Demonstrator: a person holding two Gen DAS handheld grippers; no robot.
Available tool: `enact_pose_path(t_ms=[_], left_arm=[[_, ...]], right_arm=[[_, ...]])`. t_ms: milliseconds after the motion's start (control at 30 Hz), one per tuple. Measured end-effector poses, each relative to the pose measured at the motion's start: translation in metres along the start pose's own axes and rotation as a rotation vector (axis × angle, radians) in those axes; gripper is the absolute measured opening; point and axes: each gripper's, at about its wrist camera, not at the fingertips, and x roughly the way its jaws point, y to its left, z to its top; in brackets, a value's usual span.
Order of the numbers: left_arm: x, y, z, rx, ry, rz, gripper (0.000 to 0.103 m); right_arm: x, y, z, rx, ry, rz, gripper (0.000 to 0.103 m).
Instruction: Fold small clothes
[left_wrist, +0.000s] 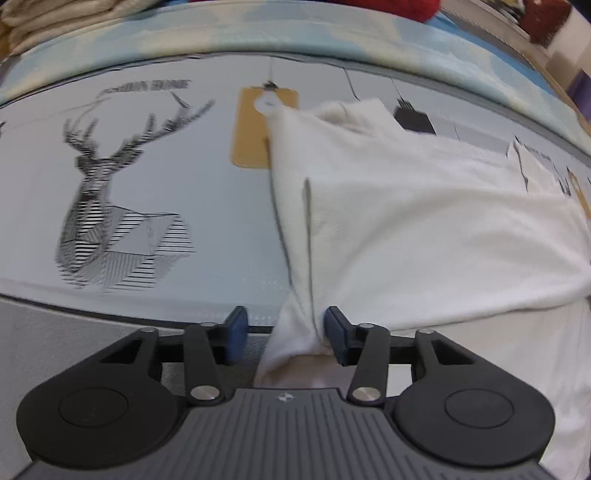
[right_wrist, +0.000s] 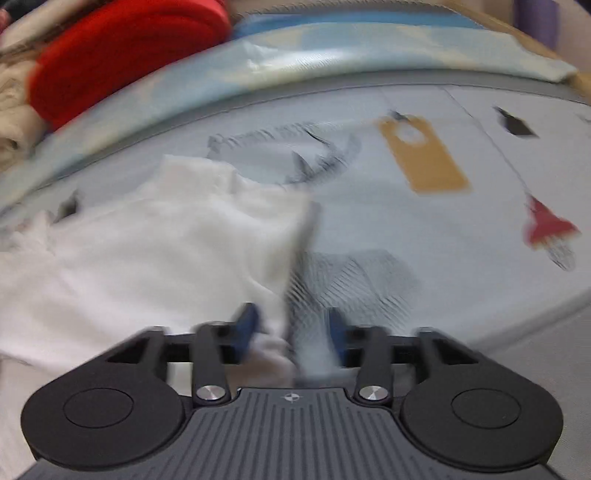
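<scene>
A small white garment lies on the grey printed bedsheet and fills the right half of the left wrist view. One bunched corner of it hangs between the blue pads of my left gripper. The corner touches the right pad, and the left pad stands clear of it. In the blurred right wrist view the same white garment lies at the left. Its near edge rests against the left pad of my right gripper, with a gap to the other pad. Both grippers are open.
The sheet carries a deer print and an orange tag print. A pale blue cover runs along the far edge. Beyond it lie a red cloth and folded beige fabric.
</scene>
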Motion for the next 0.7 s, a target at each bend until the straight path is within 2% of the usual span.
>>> enact_pose_path(t_ms=[67, 100, 200, 367, 467, 567, 633, 700], left_arm=[[-0.02, 0.001, -0.002, -0.022, -0.062, -0.014, 0.051], [-0.031, 0.0, -0.005, -0.013, -0.1, -0.018, 0.051], [-0.057, -0.009, -0.016, 0.057, -0.171, 0.012, 0.051], [-0.093, -0.025, -0.054, 0.216, -0.23, 0.011, 0.051], [-0.112, -0.03, -0.082, 0.276, -0.246, 0.007, 0.051], [-0.13, -0.025, -0.11, 0.26, -0.261, -0.031, 0.051], [-0.143, -0.026, -0.128, 0.276, -0.259, -0.036, 0.046], [-0.159, -0.028, -0.15, 0.297, -0.296, -0.03, 0.039]], right_arm=[[-0.023, 0.001, 0.0, 0.028, -0.03, -0.02, 0.048], [-0.043, 0.002, 0.0, 0.031, -0.08, -0.027, 0.048], [-0.092, 0.008, -0.007, 0.019, -0.184, -0.012, 0.048], [-0.164, 0.007, -0.043, -0.02, -0.278, 0.0, 0.049], [-0.202, 0.004, -0.078, -0.011, -0.335, 0.014, 0.049], [-0.23, -0.001, -0.117, 0.036, -0.323, 0.021, 0.049], [-0.242, -0.007, -0.147, 0.074, -0.347, 0.043, 0.049], [-0.244, -0.014, -0.176, 0.102, -0.308, 0.024, 0.049]])
